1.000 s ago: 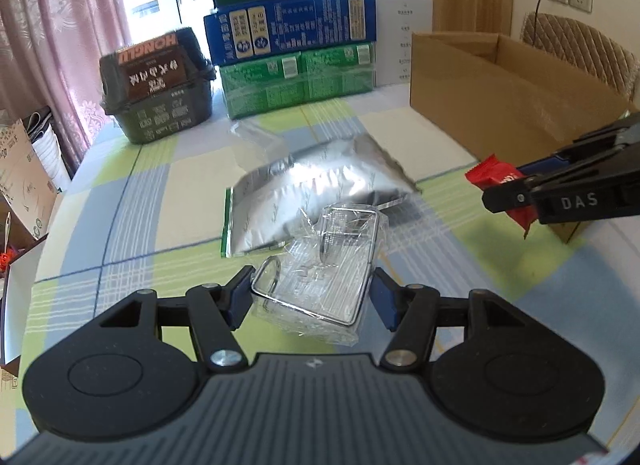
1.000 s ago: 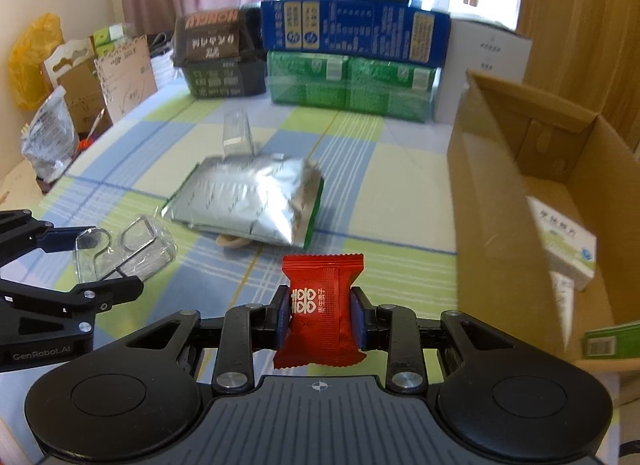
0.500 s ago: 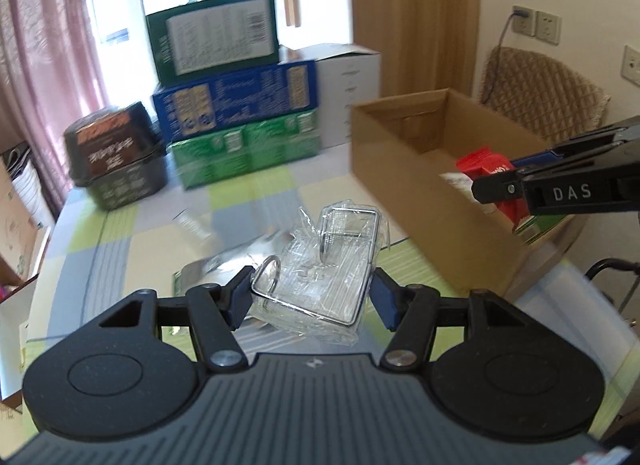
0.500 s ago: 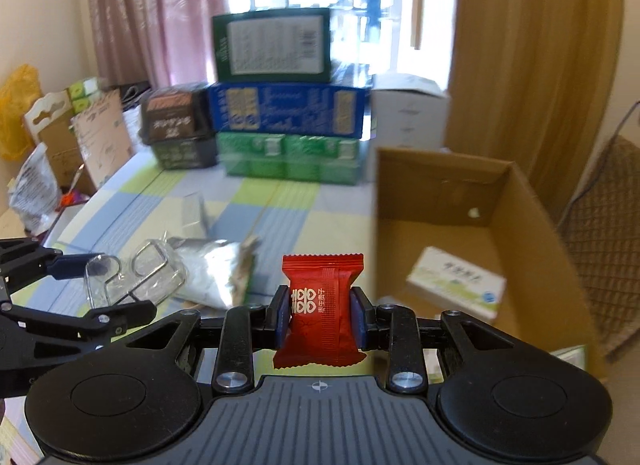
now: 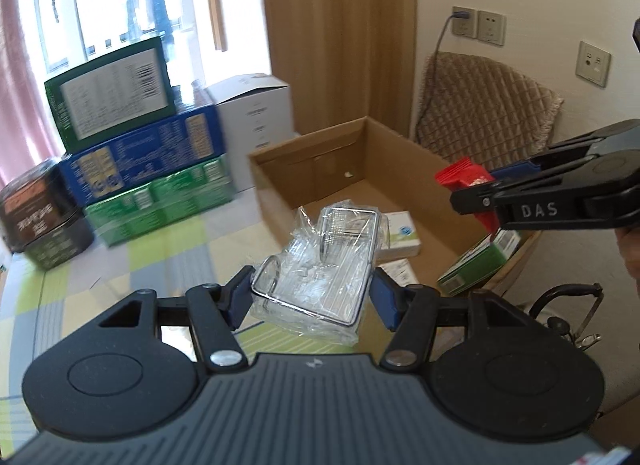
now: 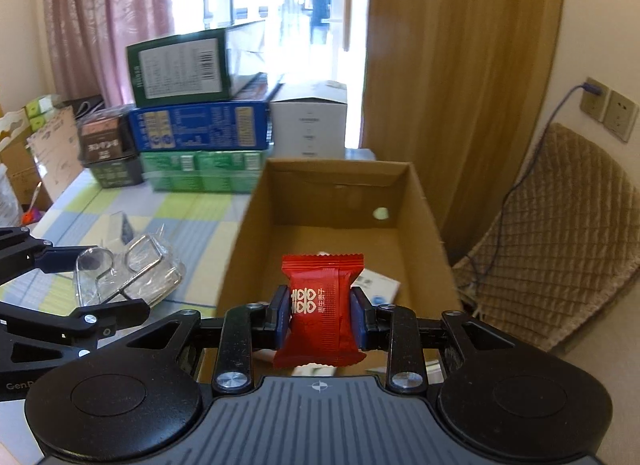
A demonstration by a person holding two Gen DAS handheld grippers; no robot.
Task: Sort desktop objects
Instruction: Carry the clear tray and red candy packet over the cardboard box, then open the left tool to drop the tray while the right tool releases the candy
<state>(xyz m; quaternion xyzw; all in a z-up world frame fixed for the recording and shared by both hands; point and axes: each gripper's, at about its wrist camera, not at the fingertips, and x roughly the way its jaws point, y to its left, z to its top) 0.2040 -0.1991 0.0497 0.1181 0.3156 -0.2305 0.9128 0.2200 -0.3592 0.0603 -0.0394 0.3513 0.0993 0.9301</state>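
My left gripper (image 5: 310, 295) is shut on a clear plastic packet of wire hooks (image 5: 320, 269) and holds it in the air beside the open cardboard box (image 5: 280, 169). My right gripper (image 6: 320, 315) is shut on a red candy packet (image 6: 320, 305) and holds it above the box's (image 6: 420, 201) opening. The right gripper also shows in the left wrist view (image 5: 472, 195) with the red packet (image 5: 460, 177). The left gripper and its clear packet (image 6: 128, 273) show at the left of the right wrist view. White and green small boxes (image 5: 400, 235) lie inside the box.
Stacked green, blue and white cartons (image 6: 200, 133) and a dark box (image 6: 106, 153) stand at the back of the checked tablecloth (image 6: 132, 205). A padded chair (image 6: 560, 233) stands right of the cardboard box, under wall sockets (image 6: 608, 113).
Both grippers have risen from the table and swung right towards the cardboard box, each keeping its packet. The silver foil bag has left both views.
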